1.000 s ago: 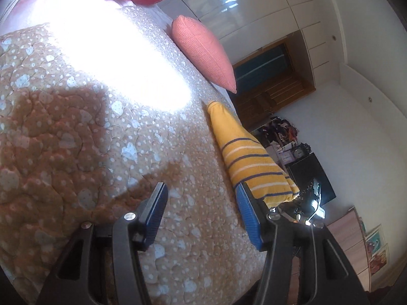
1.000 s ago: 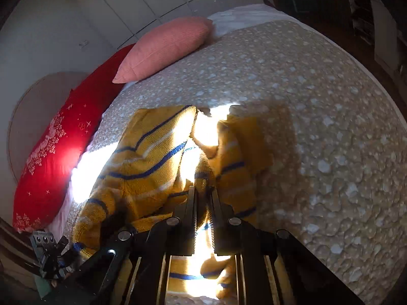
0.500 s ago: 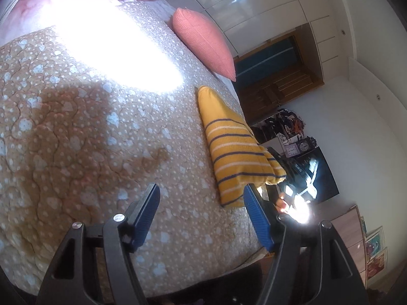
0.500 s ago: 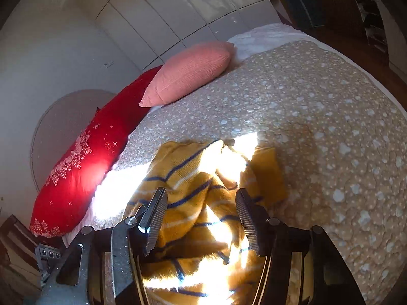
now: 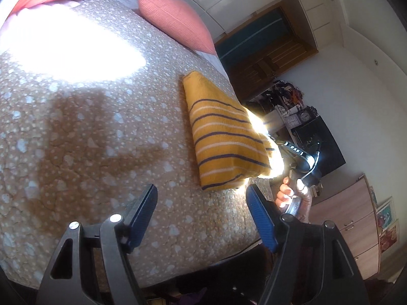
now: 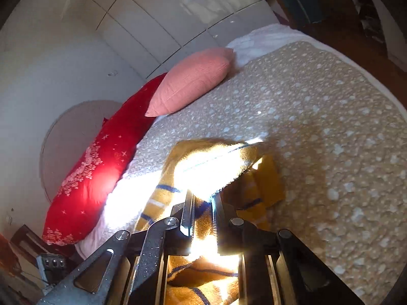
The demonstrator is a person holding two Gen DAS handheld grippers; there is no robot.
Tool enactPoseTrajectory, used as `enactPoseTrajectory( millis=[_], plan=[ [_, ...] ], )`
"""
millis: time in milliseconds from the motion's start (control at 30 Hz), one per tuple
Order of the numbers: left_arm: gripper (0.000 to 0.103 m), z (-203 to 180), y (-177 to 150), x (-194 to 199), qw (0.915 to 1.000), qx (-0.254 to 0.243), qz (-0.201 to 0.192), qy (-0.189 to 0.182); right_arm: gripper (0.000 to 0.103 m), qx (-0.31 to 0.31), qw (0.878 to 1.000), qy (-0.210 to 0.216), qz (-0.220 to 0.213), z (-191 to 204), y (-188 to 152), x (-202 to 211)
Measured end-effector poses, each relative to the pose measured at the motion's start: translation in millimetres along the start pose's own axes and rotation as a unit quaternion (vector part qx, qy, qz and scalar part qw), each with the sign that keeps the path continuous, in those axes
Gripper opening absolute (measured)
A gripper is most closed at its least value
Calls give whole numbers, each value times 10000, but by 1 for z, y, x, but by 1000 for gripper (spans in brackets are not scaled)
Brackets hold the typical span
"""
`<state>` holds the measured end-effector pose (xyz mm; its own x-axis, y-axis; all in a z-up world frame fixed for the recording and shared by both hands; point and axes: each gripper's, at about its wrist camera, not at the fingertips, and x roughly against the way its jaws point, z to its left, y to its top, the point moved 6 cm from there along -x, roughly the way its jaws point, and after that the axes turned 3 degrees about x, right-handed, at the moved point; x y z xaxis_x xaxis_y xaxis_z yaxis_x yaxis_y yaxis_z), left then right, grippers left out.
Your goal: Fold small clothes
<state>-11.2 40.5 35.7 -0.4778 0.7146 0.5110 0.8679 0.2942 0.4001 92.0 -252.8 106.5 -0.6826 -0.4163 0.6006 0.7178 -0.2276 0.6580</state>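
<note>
A yellow knitted garment with dark blue and white stripes (image 5: 223, 137) lies folded on the speckled beige bedspread (image 5: 101, 132). My left gripper (image 5: 201, 208) is open and empty, hovering over the bedspread just short of the garment's near edge. My right gripper (image 6: 203, 198) is shut on a fold of the garment (image 6: 203, 167) and holds it bunched up off the bed. In the left wrist view the right gripper's body and the hand holding it (image 5: 292, 190) show beyond the garment's right end. Sun glare hides part of the cloth.
A pink pillow (image 5: 175, 23) and a long red pillow (image 6: 101, 160) lie at the head of the bed. The bed edge runs just right of the garment. Beyond it stand a dark wooden door (image 5: 267, 50), a cluttered shelf and a drawer unit (image 5: 356, 223).
My right gripper was shut on the garment, opened half a second ago, and has closed on the garment again. My left gripper has drawn back a little and stayed open.
</note>
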Motion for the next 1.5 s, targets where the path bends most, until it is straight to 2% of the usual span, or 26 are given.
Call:
enactPoseTrajectory(
  millis=[33, 100, 167, 300, 333, 367, 400, 433, 467, 500, 567, 633, 700, 800, 867, 1067, 1233, 1333, 1500],
  plan=[
    [71, -8, 1, -11, 9999, -49, 103, 14, 13, 41, 9996, -235, 171, -11, -3, -7],
    [71, -23, 3, -33, 9993, -176, 307, 71, 25, -206, 9971, -648, 348, -34, -12, -10],
    [71, -35, 3, -51, 9982, -324, 482, 159, 25, -566, 9978, -320, 92, -40, -12, 9],
    [72, -45, -4, -73, 9966, -410, 702, 126, 45, -580, 9964, 524, -328, -18, -13, 50],
    [72, -45, -6, -78, 9963, -376, 758, 132, 46, -499, 9957, 709, -311, -10, -16, 54],
    [72, -45, -7, -81, 9960, -342, 810, 146, 53, -421, 9945, 929, -249, -1, -21, 56],
    [72, -45, -8, -84, 9957, -318, 851, 162, 66, -356, 9931, 1109, -147, 9, -29, 53],
    [72, -46, -10, -85, 9955, -304, 877, 174, 73, -291, 9922, 1212, -31, 16, -37, 48],
    [72, -47, -10, -85, 9954, -315, 888, 191, 75, -188, 9926, 1200, 90, 20, -47, 42],
    [72, -49, -11, -84, 9952, -358, 880, 229, 60, -16, 9933, 1116, 301, 22, -60, 34],
    [72, -52, -12, -80, 9945, -529, 823, 370, 9, 246, 9916, 921, 878, 19, -91, 17],
    [72, -54, -10, -77, 9932, -712, 739, 546, 9, 66, 9922, 621, 1074, 0, -115, 8],
    [72, -51, -8, -76, 9917, -789, 690, 746, 9, -317, 9915, 629, 1095, -19, -128, 4],
    [72, -45, -7, -77, 9885, -854, 634, 1071, 10, -913, 9874, 922, 908, -37, -131, 8],
    [72, -40, -11, -76, 9861, -916, 612, 1245, 12, -1062, 9855, 1050, 808, -41, -131, 10],
    [73, -27, -24, -78, 9806, -1053, 676, 1511, 23, -672, 9918, 952, 517, -30, -138, 20],
    [73, -15, -31, -68, 9794, -959, 487, 1708, 24, -835, 9912, 1011, 209, -34, -143, 24],
    [77, -8, -32, -62, 9780, -868, 293, 1875, 25, -863, 9919, 929, 2, -38, -148, 27],
    [78, 6, -39, -66, 9730, -777, 342, 2144, 27, -490, 9961, 650, -339, -32, -156, 30]
  ],
)
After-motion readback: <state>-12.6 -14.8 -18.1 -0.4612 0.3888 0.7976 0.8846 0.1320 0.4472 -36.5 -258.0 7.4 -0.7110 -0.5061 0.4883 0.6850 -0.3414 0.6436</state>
